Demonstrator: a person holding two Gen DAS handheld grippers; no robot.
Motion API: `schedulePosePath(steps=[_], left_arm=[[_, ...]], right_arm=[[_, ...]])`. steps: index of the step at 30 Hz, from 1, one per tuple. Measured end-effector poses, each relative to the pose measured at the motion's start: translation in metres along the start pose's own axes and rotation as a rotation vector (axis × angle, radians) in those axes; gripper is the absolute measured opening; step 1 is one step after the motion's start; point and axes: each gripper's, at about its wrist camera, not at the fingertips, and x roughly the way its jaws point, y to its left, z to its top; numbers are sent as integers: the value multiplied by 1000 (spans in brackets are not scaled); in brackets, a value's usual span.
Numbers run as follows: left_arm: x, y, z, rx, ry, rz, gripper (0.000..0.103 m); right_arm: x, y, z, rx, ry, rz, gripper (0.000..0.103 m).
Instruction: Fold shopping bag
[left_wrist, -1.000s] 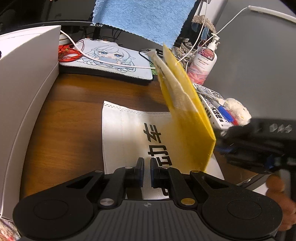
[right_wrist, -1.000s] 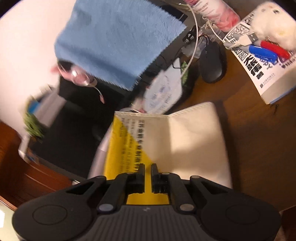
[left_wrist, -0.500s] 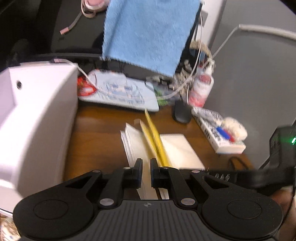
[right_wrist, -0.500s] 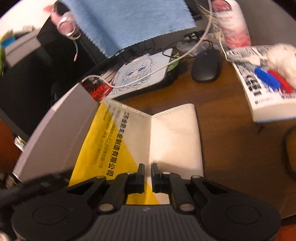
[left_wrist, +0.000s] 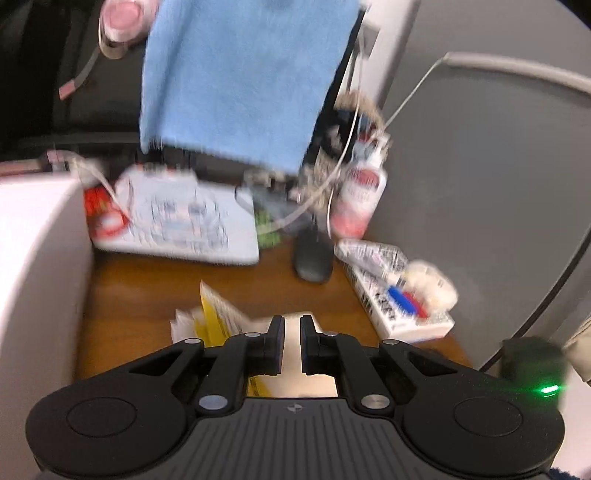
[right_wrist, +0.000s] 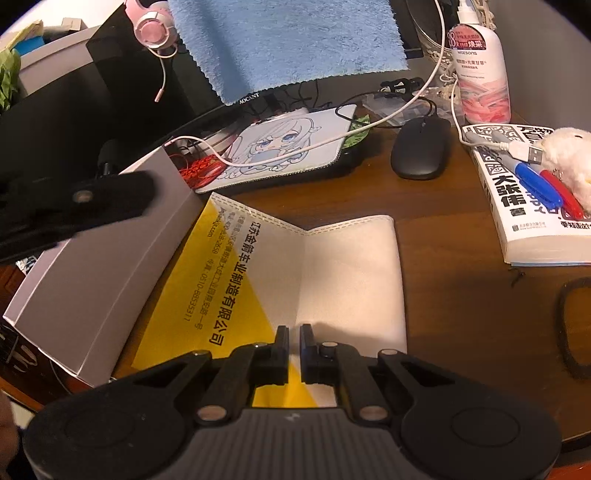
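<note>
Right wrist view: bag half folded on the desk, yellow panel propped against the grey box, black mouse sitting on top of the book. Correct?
Not quite. In the right wrist view the black mouse sits on the desk, left of the book, apart from it. The bag and grey box are as you say.

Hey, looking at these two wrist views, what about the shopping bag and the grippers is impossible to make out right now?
- Left wrist view: motion blur smears the shopping bag; its print is unreadable.
- Both views: each hand-held gripper's body covers the bag's near edge, so whether the right hand-held gripper or the left hand-held gripper pinches it is unclear.
- Right wrist view: the grey box hides the bag's left edge.
</note>
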Motion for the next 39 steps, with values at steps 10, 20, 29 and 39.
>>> schedulePosePath(steps=[10, 20, 29, 39], left_arm=[[31, 32, -38, -72, 114, 51, 7], [36, 33, -43, -66, 116, 65, 7], [35, 36, -46, -68, 110, 49, 7], [33, 38, -48, -69, 106, 26, 7]], right_arm=[[-1, -8, -1, 44, 2, 37, 2], [-22, -10, 9, 27, -49, 21, 9], [-9, -17, 10, 14, -18, -31, 8], [-44, -54, 22, 180, -107, 98, 40]])
